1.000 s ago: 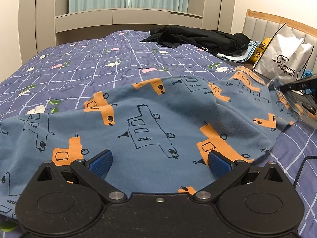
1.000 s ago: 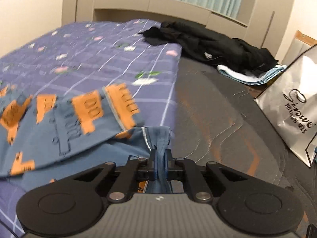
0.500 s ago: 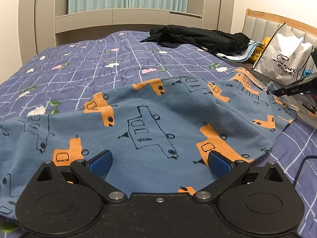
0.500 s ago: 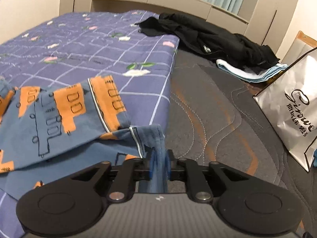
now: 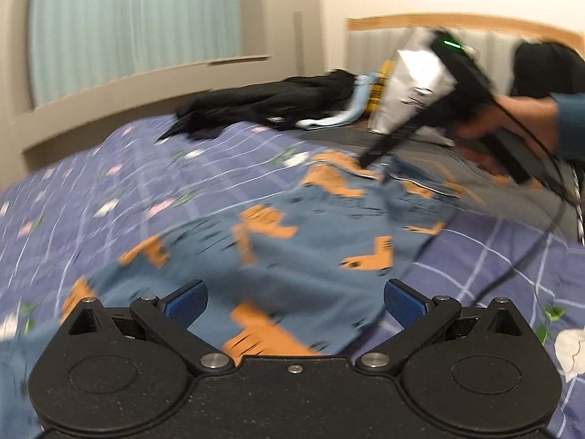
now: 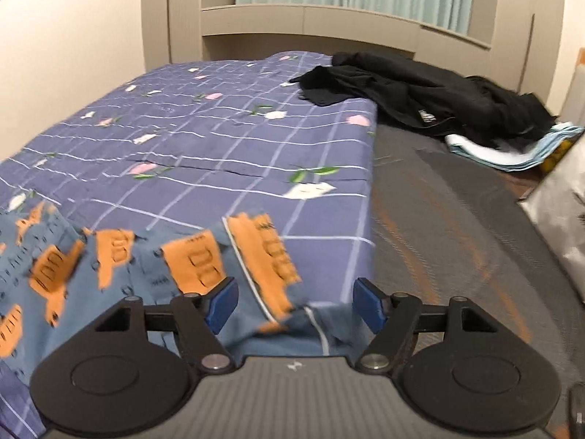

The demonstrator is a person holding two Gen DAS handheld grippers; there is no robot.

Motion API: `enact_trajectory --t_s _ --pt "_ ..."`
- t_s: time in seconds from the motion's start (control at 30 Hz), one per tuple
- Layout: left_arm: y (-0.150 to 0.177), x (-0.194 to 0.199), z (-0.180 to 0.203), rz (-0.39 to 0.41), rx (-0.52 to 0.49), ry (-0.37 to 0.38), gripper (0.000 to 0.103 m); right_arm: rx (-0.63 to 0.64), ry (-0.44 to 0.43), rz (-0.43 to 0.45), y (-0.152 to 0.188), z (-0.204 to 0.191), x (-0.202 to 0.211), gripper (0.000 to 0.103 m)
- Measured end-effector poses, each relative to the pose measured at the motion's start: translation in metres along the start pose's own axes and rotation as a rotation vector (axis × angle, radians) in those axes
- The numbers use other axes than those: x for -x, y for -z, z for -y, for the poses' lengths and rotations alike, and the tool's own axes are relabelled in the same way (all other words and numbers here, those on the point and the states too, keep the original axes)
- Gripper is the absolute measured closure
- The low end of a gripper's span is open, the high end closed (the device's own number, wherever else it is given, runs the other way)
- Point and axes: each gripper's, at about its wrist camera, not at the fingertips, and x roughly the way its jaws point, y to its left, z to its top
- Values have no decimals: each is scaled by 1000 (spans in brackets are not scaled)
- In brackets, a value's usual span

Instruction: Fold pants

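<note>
The blue pants [image 5: 292, 241] with orange vehicle prints lie spread on the purple checked bedspread [image 5: 109, 190]. My left gripper [image 5: 294, 301] is open and empty, just above the pants' near part. In the left wrist view the right gripper [image 5: 369, 162] reaches down to the pants' far hem, held by a hand. In the right wrist view my right gripper [image 6: 294, 305] is open, with the hem of the pants [image 6: 263, 256] lying loose between and below its blue pads [image 6: 221, 301]. The left wrist view is blurred.
A pile of black clothes [image 6: 420, 98] and a light blue folded cloth [image 6: 512, 150] lie at the far side. A silver shopping bag [image 5: 416, 84] stands by the headboard. Bare grey mattress [image 6: 438, 226] lies to the right of the bedspread. A black cable [image 5: 512, 270] trails across the bed.
My right gripper has opened and let go of the pants' hem, which dropped onto the bed. My left gripper has swung to the right, staying open.
</note>
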Motion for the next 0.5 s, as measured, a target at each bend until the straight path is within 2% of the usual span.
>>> enact_trajectory --t_s 0.13,0.27,0.3,0.37,0.4,0.43,0.47,0.5 --pt "-7 -13 23 -2 -109 37 2 -11 -57 -40 -9 0 -18 34" --pt "-7 -20 35 -30 -155 71 20 -41 -82 -81 -11 5 -30 43" --pt "-6 -22 36 -37 -155 78 25 -47 -87 -87 -10 5 -32 51" --pt "-6 -26 36 -58 -145 96 43 -50 -88 -94 -9 5 -34 66" --pt "-5 -27 35 -67 -138 100 47 -43 -84 -90 -9 5 -33 80" --pt "-5 -28 34 -76 -131 102 55 -34 -88 -82 -8 5 -32 88" --pt "-5 -30 34 -84 -126 101 61 -30 -93 -74 -8 4 -30 91" --pt "-5 -30 33 -90 -122 99 62 -24 -95 -70 -9 3 -29 95"
